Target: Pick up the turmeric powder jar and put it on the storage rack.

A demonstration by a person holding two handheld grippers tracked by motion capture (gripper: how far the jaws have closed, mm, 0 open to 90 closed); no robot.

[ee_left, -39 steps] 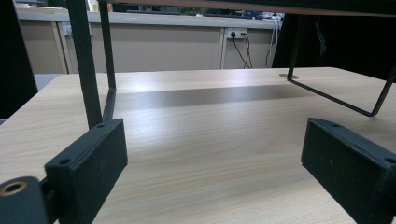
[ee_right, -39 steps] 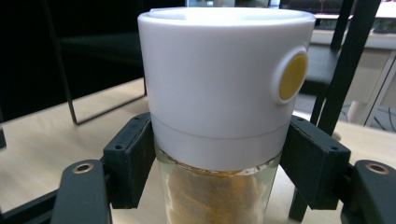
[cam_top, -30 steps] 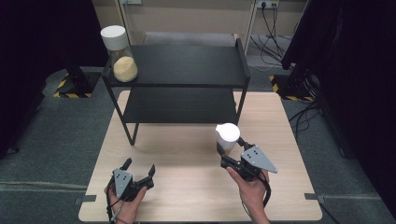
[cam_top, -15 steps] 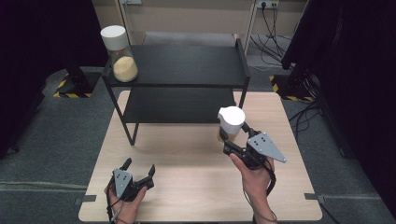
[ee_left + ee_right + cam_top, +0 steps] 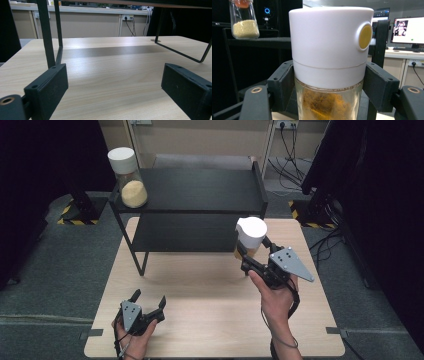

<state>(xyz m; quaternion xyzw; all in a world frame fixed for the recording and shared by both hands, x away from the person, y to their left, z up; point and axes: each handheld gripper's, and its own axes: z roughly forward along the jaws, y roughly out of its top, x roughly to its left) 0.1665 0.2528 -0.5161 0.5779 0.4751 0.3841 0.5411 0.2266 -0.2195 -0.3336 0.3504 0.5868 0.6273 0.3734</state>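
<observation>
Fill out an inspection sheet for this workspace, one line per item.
Surface: light wooden table, black two-tier shelf at its far side.
Job's things: glass jar, white lid, orange powder, in right gripper; second jar of pale grains on top shelf.
Clutter: nothing seen.
Grippers: right gripper shut on jar; left gripper open, near table's front.
Cables: one trailing from each gripper; more on floor behind.
Surroundings: grey floor, wall sockets, monitors.

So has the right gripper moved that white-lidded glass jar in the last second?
Yes. The right gripper carried the white-lidded glass jar up and forward, toward the black two-tier metal shelf.
</observation>
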